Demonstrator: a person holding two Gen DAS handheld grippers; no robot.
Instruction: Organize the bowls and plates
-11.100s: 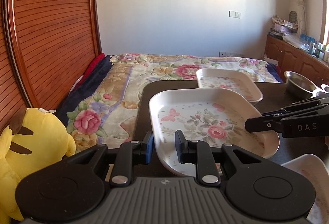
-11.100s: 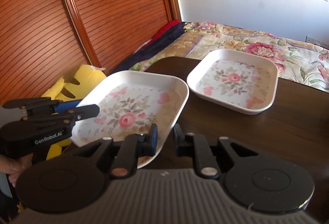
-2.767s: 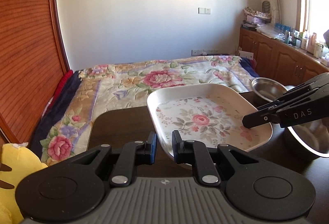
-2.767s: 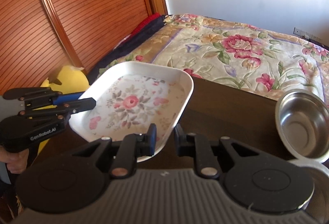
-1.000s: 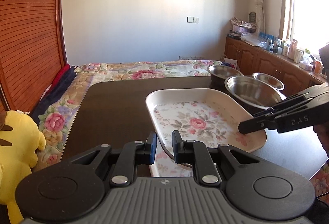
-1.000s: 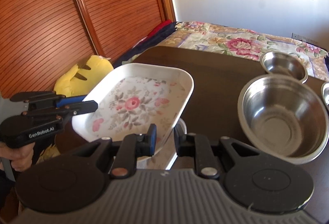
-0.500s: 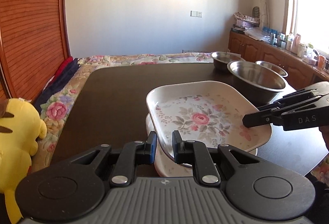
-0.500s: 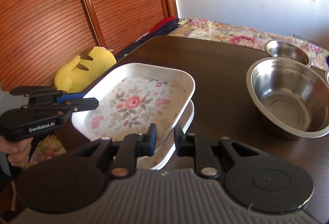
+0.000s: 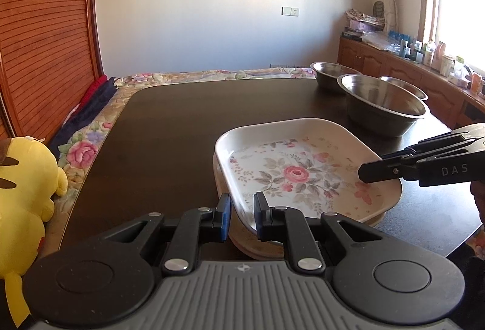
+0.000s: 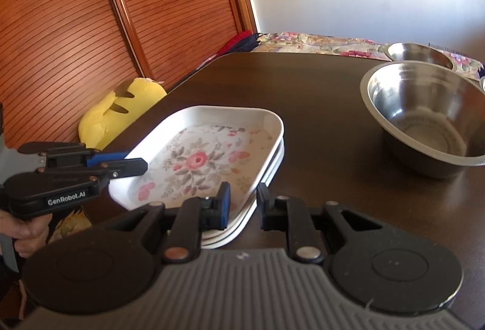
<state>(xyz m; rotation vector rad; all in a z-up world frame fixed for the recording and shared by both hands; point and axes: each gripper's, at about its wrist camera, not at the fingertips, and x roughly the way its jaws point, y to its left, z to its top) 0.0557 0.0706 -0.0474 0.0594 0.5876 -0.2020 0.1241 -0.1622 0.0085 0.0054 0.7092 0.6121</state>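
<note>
Holding one floral plate (image 9: pixel 303 175) by opposite edges, both grippers have it just above or barely seated on a stack of matching plates (image 10: pixel 266 169) at the near edge of the dark table (image 9: pixel 169 130). The left gripper (image 9: pixel 241 216) pinches the plate's near rim with its fingers narrowed tight on it. The right gripper (image 10: pixel 242 208) clamps the rim on the other side in the same way.

Whether the plate fully rests in the one beneath cannot be told; a thin gap shows along one side in the right wrist view.

The likely trouble lies in the release. If one gripper lets go before the other while the plate sits tilted or offset, it could drop crooked, clatter, or slide the stack toward the table's near edge. Fingers caught under the rim may also drag the plate out of line as they withdraw. The big steel bowl (image 10: pixel 424 118) stands just beside the stack, and a wide swing of the right gripper could knock it.
</note>
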